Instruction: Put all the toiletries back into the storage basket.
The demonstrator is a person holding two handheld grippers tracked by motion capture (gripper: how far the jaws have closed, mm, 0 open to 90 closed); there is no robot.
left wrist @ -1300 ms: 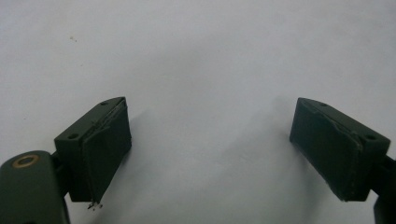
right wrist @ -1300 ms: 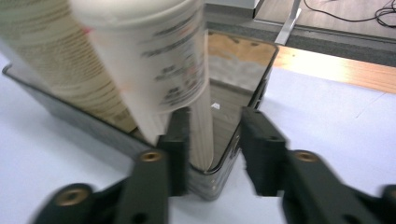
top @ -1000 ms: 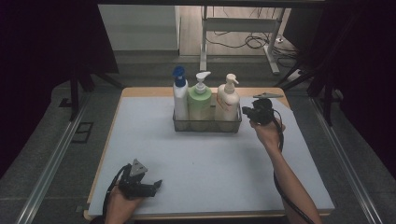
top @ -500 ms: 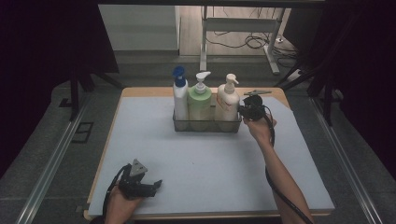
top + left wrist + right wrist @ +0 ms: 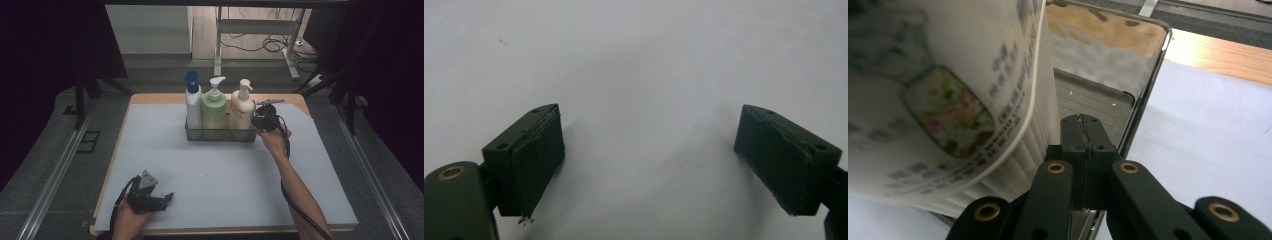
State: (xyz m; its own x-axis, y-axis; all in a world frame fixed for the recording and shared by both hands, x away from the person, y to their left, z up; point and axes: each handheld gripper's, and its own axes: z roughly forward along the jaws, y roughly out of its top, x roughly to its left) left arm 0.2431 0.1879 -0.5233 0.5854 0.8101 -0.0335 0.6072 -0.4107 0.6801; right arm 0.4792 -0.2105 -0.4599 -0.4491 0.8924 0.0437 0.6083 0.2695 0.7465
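A clear rectangular caddy [image 5: 220, 135] stands at the back middle of the grey mat [image 5: 225, 180]. It holds three pump bottles: a blue-capped white one [image 5: 193, 102], a green one [image 5: 214, 107] and a cream one [image 5: 242, 107]. My right gripper [image 5: 261, 122] is at the caddy's right end. In the right gripper view its jaws [image 5: 1083, 132] are pressed together on the caddy's thin end wall [image 5: 1108, 75], right beside the cream bottle [image 5: 948, 100]. My left gripper [image 5: 167, 198] rests near the front left edge, open [image 5: 649, 165], with bare mat between its jaws.
The mat covers a wooden table [image 5: 150, 98] whose edge shows at the back. A small metal tool [image 5: 267, 101] lies behind the caddy's right end. Metal rails [image 5: 55, 170] run along both sides on the floor.
My right gripper has moved left to the caddy's right end and is now against its end wall. The left gripper has stayed still.
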